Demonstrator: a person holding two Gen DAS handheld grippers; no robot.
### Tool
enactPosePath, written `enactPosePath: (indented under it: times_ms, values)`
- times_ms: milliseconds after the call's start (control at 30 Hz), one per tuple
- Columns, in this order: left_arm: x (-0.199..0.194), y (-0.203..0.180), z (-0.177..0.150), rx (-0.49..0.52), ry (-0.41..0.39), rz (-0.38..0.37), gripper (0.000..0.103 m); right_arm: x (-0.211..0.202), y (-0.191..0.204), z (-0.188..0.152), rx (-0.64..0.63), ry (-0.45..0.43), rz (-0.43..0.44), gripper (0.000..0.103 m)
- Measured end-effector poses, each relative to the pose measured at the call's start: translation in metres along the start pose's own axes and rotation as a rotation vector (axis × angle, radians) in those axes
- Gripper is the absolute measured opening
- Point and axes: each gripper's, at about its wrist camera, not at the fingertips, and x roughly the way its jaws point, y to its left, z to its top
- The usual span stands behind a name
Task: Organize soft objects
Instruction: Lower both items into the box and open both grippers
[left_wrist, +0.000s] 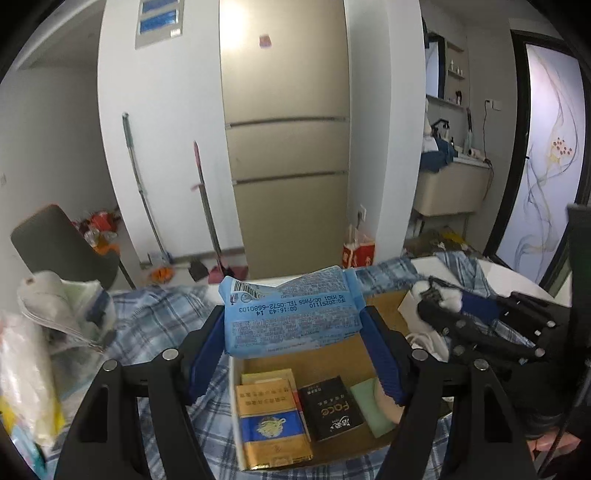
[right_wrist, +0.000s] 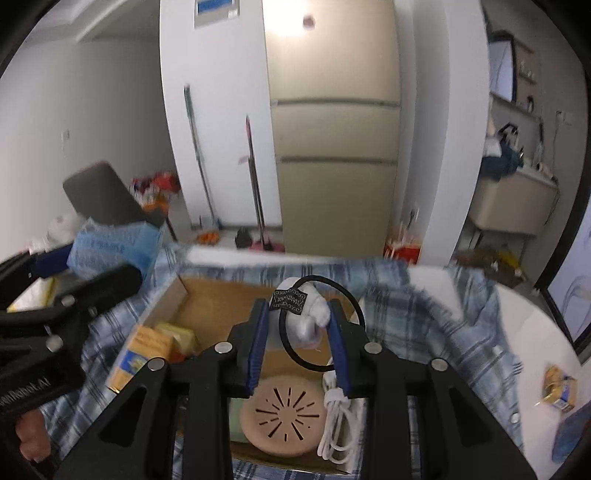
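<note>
My left gripper (left_wrist: 293, 334) is shut on a light blue tissue pack (left_wrist: 291, 314) and holds it above the open cardboard box (left_wrist: 334, 354). The pack also shows in the right wrist view (right_wrist: 114, 247) at the left. My right gripper (right_wrist: 298, 332) is shut on a small white plush toy (right_wrist: 308, 314) with a black label and a black cord loop, above the box (right_wrist: 218, 302). In the left wrist view the right gripper (left_wrist: 439, 301) is at the right with the white toy (left_wrist: 452, 295).
The box holds a yellow and blue pack (left_wrist: 271, 424), a black pack (left_wrist: 330, 408), a green item (left_wrist: 369, 408), a beige round disc (right_wrist: 282, 415) and a coiled white cable (right_wrist: 338, 421). A blue checked cloth (right_wrist: 454, 317) covers the white table (right_wrist: 546, 343). White bags (left_wrist: 44, 332) lie left.
</note>
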Motion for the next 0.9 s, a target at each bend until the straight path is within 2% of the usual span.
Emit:
enactPosePath:
  times_ms: [233,433,500,533,567,600,633,667,900]
  values:
    - [0.042,0.005,-0.017,-0.009,0.097,-0.012,0.074,0.034,-0.002,-0.017,0.000,0.117,0.043,0.031]
    - [0.057,0.008,-0.024,-0.012,0.133,-0.024,0.074,0.041,-0.010,-0.020,0.034,0.141,0.069,0.031]
    - [0.056,0.008,-0.024,-0.017,0.129,-0.029,0.080,0.042,-0.011,-0.021,0.037,0.141,0.076,0.031]
    - [0.056,0.007,-0.024,-0.012,0.126,-0.027,0.083,0.044,-0.011,-0.020,0.034,0.143,0.079,0.033]
    - [0.056,0.006,-0.024,-0.004,0.121,-0.019,0.088,0.044,-0.011,-0.021,0.031,0.146,0.077,0.040]
    - [0.055,0.005,-0.023,0.006,0.115,-0.008,0.088,0.046,-0.012,-0.020,0.031,0.148,0.068,0.046]
    - [0.055,0.003,-0.023,0.017,0.113,0.004,0.088,0.047,-0.013,-0.019,0.032,0.151,0.048,0.064]
    - [0.054,0.002,-0.023,0.022,0.111,0.010,0.088,0.048,-0.013,-0.019,0.035,0.151,0.033,0.070]
    - [0.050,0.005,-0.021,0.010,0.093,0.002,0.088,0.045,-0.019,-0.017,0.055,0.141,0.035,0.070]
